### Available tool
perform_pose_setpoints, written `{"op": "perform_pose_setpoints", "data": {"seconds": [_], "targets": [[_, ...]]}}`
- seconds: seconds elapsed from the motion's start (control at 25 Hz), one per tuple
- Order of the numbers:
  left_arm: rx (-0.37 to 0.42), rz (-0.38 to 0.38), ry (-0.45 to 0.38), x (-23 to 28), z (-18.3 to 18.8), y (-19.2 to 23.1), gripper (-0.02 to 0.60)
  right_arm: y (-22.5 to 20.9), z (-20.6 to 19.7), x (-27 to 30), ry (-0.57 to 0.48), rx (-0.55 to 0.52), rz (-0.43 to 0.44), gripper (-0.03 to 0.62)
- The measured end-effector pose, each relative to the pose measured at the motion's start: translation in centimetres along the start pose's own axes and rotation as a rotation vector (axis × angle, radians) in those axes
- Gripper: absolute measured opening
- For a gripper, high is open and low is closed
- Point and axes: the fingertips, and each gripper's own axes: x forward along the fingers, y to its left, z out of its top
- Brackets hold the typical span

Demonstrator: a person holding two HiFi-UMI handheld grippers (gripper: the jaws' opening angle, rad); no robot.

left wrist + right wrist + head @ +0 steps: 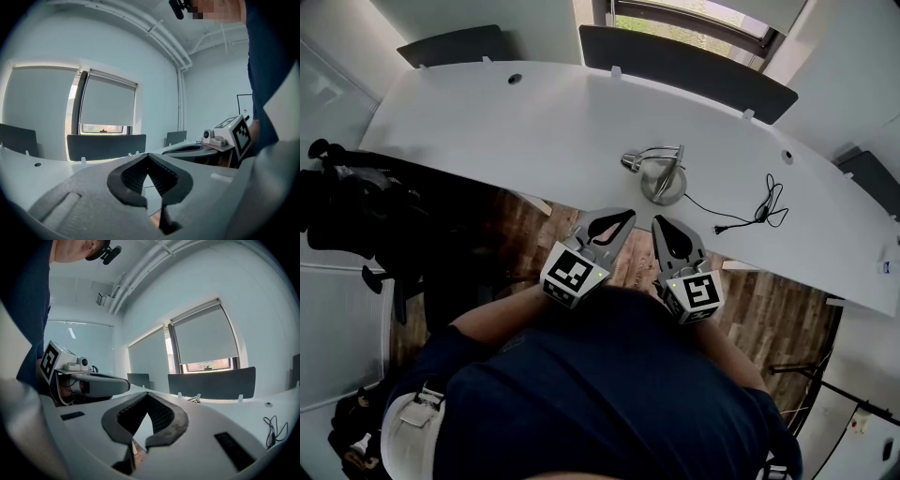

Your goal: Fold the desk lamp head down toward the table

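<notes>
A silver desk lamp (661,172) stands on the white curved table (487,122), its round base near the front edge and its head (632,161) folded low to the left. Its black cord (752,214) trails right. Both grippers hover over the floor just short of the table edge, pointing at the lamp. My left gripper (625,217) (149,157) is shut with nothing between its jaws. My right gripper (660,222) (147,396) is shut and empty too. The right gripper view shows a bit of the lamp (195,399) beyond the jaws.
Dark chair backs (684,61) (455,42) line the table's far side under a window. Black equipment (356,206) sits at the left. Wooden floor (769,300) shows below the table edge. The cord (272,430) lies coiled to the right.
</notes>
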Motion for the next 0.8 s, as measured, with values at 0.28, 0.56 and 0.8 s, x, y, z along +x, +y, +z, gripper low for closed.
{"op": "perform_pose_setpoints", "data": {"seconds": [0.28, 0.56, 0.8], "targets": [[0.013, 0.009, -0.002, -0.7, 0.4, 0.1, 0.006, 0.6, 0.4, 0.1, -0.003, 0.002, 0.008, 0.011], [0.007, 0.01, -0.034, -1.1, 0.8, 0.0, 0.006, 1.0, 0.6, 0.0, -0.003, -0.003, 0.009, 0.011], [0.009, -0.002, -0.005, -1.5, 0.3, -0.1, 0.006, 1.4, 1.0, 0.0, -0.012, -0.004, 0.008, 0.011]]}}
